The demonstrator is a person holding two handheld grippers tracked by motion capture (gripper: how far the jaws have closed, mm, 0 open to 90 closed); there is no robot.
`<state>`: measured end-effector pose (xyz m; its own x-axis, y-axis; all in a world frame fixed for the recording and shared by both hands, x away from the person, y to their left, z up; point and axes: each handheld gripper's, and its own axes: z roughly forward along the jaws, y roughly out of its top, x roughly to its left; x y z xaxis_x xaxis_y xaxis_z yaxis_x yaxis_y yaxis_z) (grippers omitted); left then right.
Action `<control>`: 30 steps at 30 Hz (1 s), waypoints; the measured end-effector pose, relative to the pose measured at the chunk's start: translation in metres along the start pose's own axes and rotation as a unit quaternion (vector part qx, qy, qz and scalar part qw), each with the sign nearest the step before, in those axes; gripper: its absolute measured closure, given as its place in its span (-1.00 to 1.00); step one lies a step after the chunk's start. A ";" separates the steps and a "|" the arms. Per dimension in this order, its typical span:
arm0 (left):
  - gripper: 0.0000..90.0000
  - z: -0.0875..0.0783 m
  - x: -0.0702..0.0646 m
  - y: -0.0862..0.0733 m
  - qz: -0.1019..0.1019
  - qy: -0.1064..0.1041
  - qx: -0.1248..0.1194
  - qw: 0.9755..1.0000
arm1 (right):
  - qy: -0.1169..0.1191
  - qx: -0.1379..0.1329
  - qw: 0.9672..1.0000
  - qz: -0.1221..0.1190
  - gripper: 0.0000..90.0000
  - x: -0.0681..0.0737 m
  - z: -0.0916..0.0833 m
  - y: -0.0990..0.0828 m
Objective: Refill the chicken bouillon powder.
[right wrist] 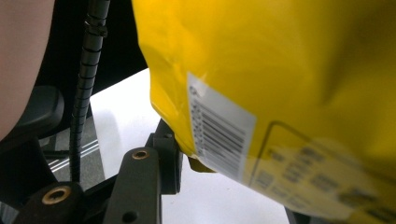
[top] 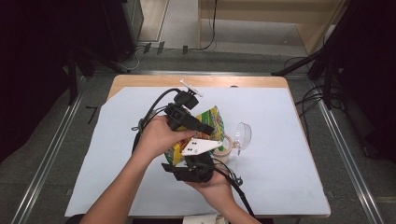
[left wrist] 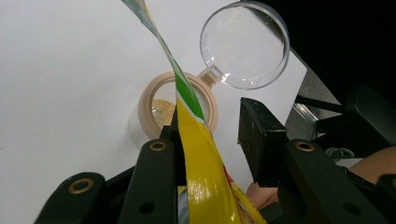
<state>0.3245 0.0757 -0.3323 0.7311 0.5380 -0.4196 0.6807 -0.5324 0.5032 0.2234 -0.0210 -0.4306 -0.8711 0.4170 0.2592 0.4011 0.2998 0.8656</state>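
Holding a glossy yellow and green snack bag (top: 211,122) between them, the two hand-held grippers meet over the middle of the table. Nearest the person, the right gripper (top: 194,171) sits low under the bag, its grey three-cornered plate on top. In the right gripper view, the bag's yellow back with a white barcode label (right wrist: 219,135) presses against its left jaw; its right jaw is hidden behind the bag, so I cannot tell whether the jaws actually pinch it.

Just beyond, the left gripper (top: 205,127) comes from the left side, angled across the bag. In the left gripper view, the bag's thin edge (left wrist: 196,154) lies flat against the left jaw while the right jaw stands clearly apart from it, so these jaws are parted and not clamped.

Below the bag's raised mouth stands a small round beige-rimmed jar (left wrist: 161,109) with pale grains inside, resting on the light blue sheet (top: 280,154) that covers the table. Its clear round hinged lid (left wrist: 245,44) is flipped open on the far side, still joined to the rim. In the high view, the jar (top: 227,145) and lid (top: 243,135) sit just right of the grippers.
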 end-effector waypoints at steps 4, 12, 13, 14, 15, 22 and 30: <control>0.50 0.000 0.001 0.001 -0.003 -0.001 0.001 1.000 | 0.003 0.003 1.000 0.007 0.35 0.001 0.000 0.001; 0.50 0.000 0.003 0.001 -0.005 -0.005 -0.001 1.000 | 0.004 0.005 1.000 0.008 0.35 0.000 -0.002 0.002; 0.50 0.000 0.003 0.002 -0.009 -0.008 -0.004 1.000 | 0.003 0.008 1.000 0.011 0.35 0.001 -0.003 0.004; 0.50 0.000 0.003 0.002 -0.009 -0.008 -0.004 1.000 | 0.003 0.008 1.000 0.011 0.35 0.001 -0.003 0.004; 0.50 -0.001 0.004 0.002 -0.010 -0.012 -0.004 1.000 | 0.003 0.009 1.000 0.010 0.35 0.001 -0.003 0.004; 0.53 0.000 0.007 0.003 -0.024 -0.012 0.000 1.000 | 0.004 0.010 1.000 0.010 0.35 0.000 -0.004 0.005; 0.51 0.001 0.008 0.003 -0.030 -0.011 0.000 0.999 | 0.006 0.011 1.000 0.011 0.34 0.001 -0.004 0.005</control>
<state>0.3325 0.0778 -0.3347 0.6903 0.5542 -0.4651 0.7228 -0.4994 0.4776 0.2236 -0.0229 -0.4243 -0.8649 0.4142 0.2836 0.4268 0.3093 0.8498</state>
